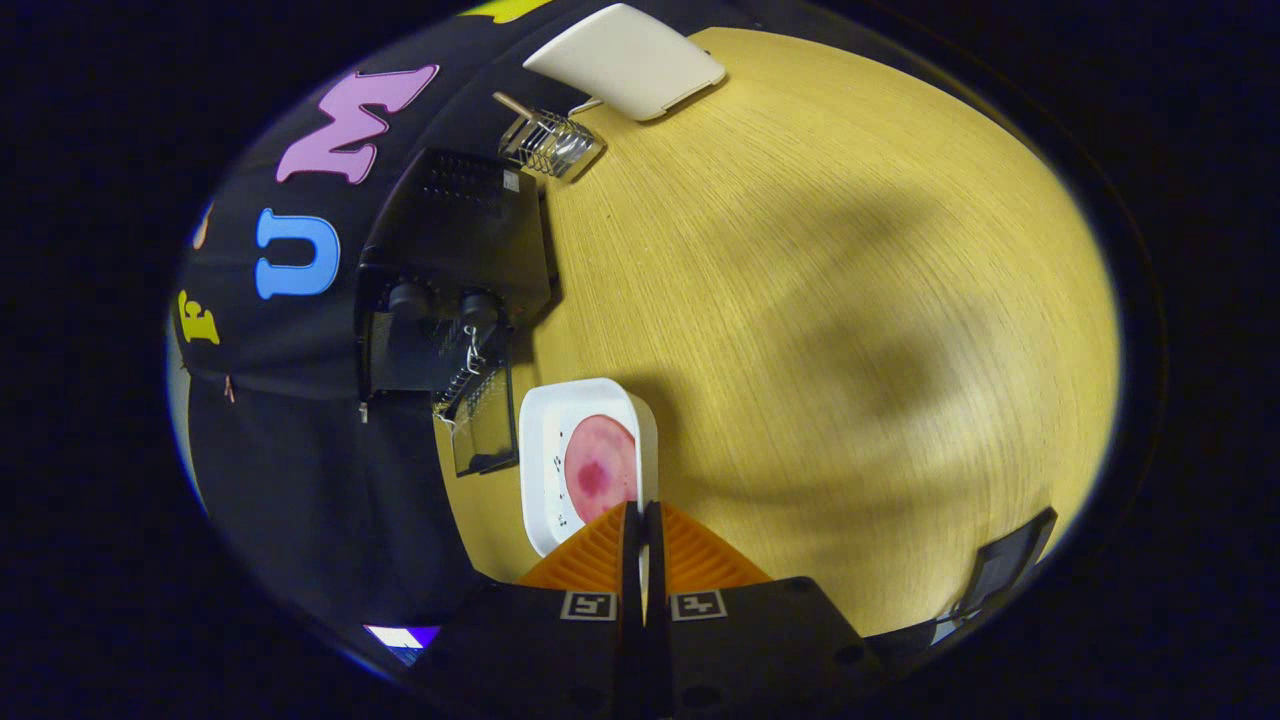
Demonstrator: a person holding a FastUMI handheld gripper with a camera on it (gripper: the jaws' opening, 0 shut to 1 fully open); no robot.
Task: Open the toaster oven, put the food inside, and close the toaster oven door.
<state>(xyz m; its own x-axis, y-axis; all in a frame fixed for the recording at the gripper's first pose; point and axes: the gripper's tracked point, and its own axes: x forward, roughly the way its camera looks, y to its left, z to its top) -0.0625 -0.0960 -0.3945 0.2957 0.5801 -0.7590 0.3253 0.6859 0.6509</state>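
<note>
Gripper view shows the fingers (641,520) clenched together over the white tray's (545,420) rim, pink food (598,468) inside, near the desk's (800,300) edge.

Gripper (641,520): two ribbed wedge-shaped fingers, nearly touching; black housing behind with two square black-and-white marker tags and recessed screw holes.
</note>
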